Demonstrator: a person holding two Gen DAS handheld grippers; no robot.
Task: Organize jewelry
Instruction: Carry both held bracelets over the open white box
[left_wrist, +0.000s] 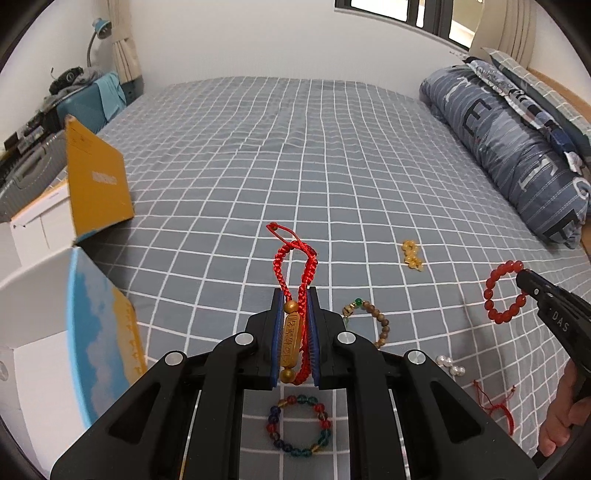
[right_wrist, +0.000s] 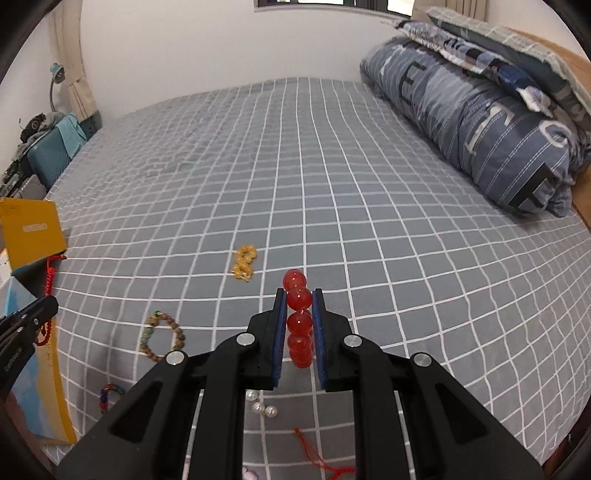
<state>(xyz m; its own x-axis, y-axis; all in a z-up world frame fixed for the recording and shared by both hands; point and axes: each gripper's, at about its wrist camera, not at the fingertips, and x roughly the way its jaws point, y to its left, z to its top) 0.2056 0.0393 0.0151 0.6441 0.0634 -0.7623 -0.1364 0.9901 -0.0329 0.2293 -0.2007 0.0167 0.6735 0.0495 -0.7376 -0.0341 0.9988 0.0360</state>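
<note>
Left wrist view: left hand-held gripper (left_wrist: 294, 295) is clamped on a red braided bracelet (left_wrist: 293, 266) with a gold charm, raised above the bed (left_wrist: 295, 155). At 3 o'clock, the right hand-held gripper (left_wrist: 522, 275) grips a red bead bracelet (left_wrist: 496, 295). A multicolored bead bracelet (left_wrist: 299, 424) lies at 6 o'clock; a yellow-lidded box (left_wrist: 96, 184) stands at 10 o'clock.

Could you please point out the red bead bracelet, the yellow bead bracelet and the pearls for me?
red bead bracelet (left_wrist: 505, 291): left wrist view, bead on its lower rim.
yellow bead bracelet (right_wrist: 244, 263): right wrist view, middle of the cluster.
pearls (right_wrist: 259, 407): right wrist view, middle pearl.
</note>
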